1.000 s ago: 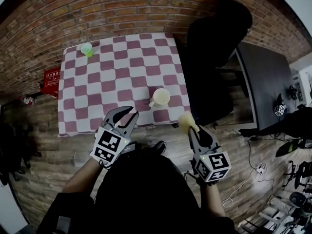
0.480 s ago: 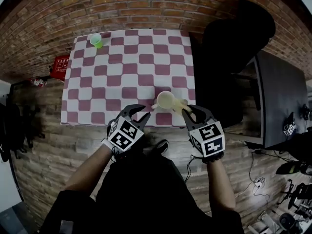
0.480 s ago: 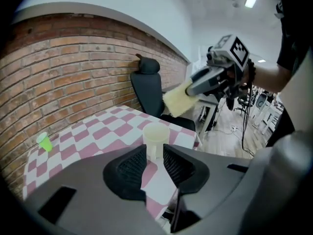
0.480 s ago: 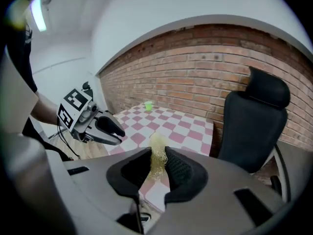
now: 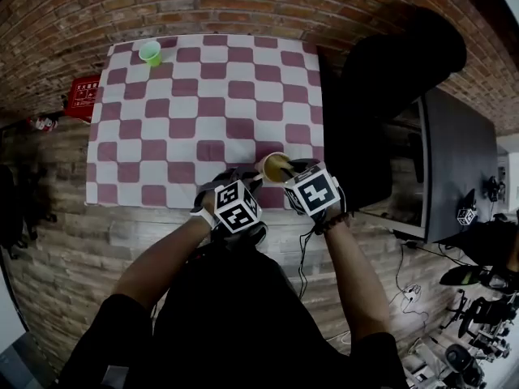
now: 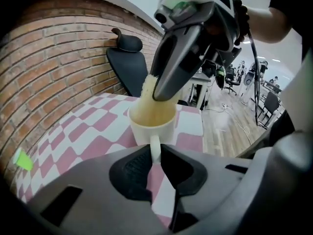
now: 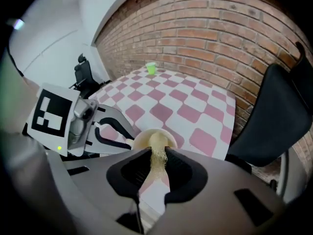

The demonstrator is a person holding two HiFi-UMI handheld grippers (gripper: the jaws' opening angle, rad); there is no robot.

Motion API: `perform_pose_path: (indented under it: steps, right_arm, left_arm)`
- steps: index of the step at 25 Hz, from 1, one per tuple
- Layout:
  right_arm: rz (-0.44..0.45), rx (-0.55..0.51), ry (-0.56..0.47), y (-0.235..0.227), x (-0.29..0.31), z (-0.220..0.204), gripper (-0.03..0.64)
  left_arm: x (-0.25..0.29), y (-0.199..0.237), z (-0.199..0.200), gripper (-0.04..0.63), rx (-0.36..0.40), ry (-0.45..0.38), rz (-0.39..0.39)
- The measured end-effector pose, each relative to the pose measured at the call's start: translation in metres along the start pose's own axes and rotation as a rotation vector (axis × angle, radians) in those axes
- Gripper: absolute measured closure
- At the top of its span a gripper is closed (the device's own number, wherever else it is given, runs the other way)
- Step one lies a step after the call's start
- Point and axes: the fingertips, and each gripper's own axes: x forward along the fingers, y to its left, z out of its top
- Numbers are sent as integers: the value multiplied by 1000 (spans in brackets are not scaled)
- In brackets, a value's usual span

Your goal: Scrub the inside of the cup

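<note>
Brick walling runs behind a table [image 5: 162, 120] spread with a pink-and-white checked cloth. A black chair [image 5: 389, 79] stands at the table's right side and a small green cup [image 5: 150, 53] sits at its far left corner, well apart from the work.

A cream cup [image 5: 274, 167] stands upright on the cloth close to the near edge, toward the right side. Its handle [image 6: 155, 151] points back at the person. The left gripper [image 5: 253, 181] has its 2 fingers closed on that handle, which runs up between them in the left gripper view. The right gripper [image 7: 156, 164] has its fingers clamped on a pale yellow sponge [image 7: 157, 153]. The sponge's free end is pushed down into the cup's mouth, and the right gripper leans in over the rim.

The step in hand looks like the scrubbing itself, with the cup steadied from one side and the sponge worked from above.

The cup looks like glazed ceramic: stiff, fairly light, smooth enough to slip, and likely to chip if it tips off the nearby edge. The handle is a narrow hold, so the cup could swivel around it under sideways pushes. Pressing the sponge mostly downward and around the wall should keep it seated. The sponge is soft and fibrous. It will squash and bend, so it wants holding near its upper end, leaving enough free to reach the bottom.
</note>
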Motion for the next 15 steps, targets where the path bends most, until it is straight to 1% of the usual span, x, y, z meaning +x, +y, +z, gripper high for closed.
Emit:
perform_pose_path:
  steps: [5, 8, 11, 15]
  right_arm:
    - [-9, -92, 160, -2, 32, 0, 525]
    - [7, -72, 212, 0, 39, -2, 525]
    - [54, 1, 181, 5, 34, 1, 525]
    - [108, 110, 70, 9, 14, 10, 525]
  left_arm:
    - [-1, 1, 4, 532, 2, -33, 5]
    - [-2, -1, 5, 532, 15, -37, 0]
    - [-3, 0, 3, 532, 17, -36, -7]
    - [-6, 5, -2, 534, 28, -33, -10]
